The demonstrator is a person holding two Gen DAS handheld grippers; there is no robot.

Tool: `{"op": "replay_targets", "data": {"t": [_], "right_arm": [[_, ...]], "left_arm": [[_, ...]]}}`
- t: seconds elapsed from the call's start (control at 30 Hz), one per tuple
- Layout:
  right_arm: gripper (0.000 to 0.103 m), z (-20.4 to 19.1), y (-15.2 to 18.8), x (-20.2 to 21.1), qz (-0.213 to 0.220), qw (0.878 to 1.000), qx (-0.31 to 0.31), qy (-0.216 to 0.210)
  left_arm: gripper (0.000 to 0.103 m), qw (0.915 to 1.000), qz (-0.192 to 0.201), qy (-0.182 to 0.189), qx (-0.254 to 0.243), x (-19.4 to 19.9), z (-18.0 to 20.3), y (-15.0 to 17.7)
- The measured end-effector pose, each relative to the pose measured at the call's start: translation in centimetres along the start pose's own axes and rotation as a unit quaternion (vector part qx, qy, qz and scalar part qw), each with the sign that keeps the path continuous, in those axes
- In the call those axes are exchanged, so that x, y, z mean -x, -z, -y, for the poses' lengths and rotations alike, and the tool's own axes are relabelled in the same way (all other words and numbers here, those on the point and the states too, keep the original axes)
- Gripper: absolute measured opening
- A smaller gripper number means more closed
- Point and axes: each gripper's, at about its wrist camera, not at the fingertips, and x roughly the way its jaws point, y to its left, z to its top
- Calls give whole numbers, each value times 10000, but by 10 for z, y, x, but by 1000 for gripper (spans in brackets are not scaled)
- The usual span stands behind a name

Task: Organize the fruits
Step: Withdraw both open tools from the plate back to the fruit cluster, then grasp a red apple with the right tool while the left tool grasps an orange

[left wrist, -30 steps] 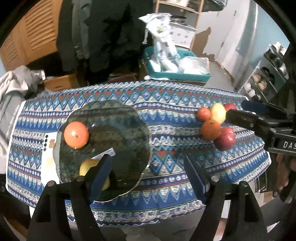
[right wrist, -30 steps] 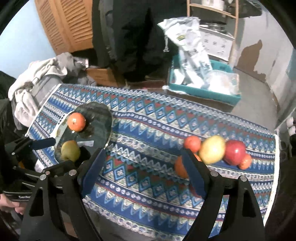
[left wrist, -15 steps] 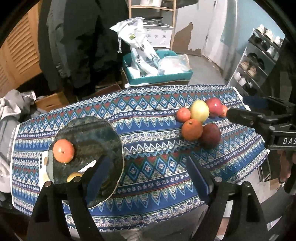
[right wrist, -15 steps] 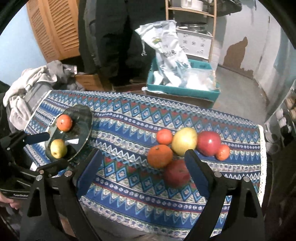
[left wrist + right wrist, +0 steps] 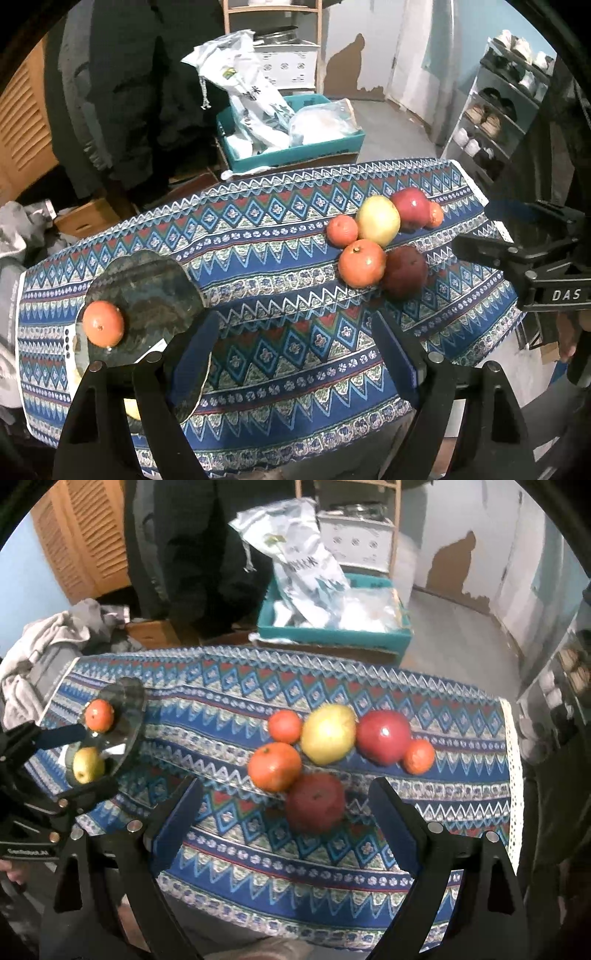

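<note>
covering table: patterned blue cloth (image 5: pixel 280 266)

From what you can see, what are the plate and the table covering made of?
The plate looks like dark, glossy glass: it shows bright glints and the pattern faintly through it. The tablecloth looks like matte woven or printed fabric: it drapes over the edge, with a lacy white trim.

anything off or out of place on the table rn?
Nothing spilled or damaged. The glass plate overhangs the table's near edge a little. It holds an orange and a yellow-green fruit; six fruits are clustered on the tablecloth.
</note>
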Motion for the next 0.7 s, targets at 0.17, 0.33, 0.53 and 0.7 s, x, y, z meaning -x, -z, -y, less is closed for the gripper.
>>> {"op": "replay_targets", "data": {"t": [0.17, 0.33, 0.53, 0.7], "right_arm": [[90, 16, 6, -20, -237, 9996, -126, 100], [90, 27, 13, -53, -587, 9981, -181, 94], [90, 33, 23, -88, -840, 9963, -159, -68], [90, 38, 27, -110, -1020, 9943, -262, -151]], "left_arm": [[86, 9999, -42, 47, -103, -14, 6, -6], [86, 9997, -155, 124, -112, -37, 8, -12], [86, 9992, -311, 144, -192, -67, 13, -13], [86, 9984, -424, 42, -368, -86, 17, -12]]}}
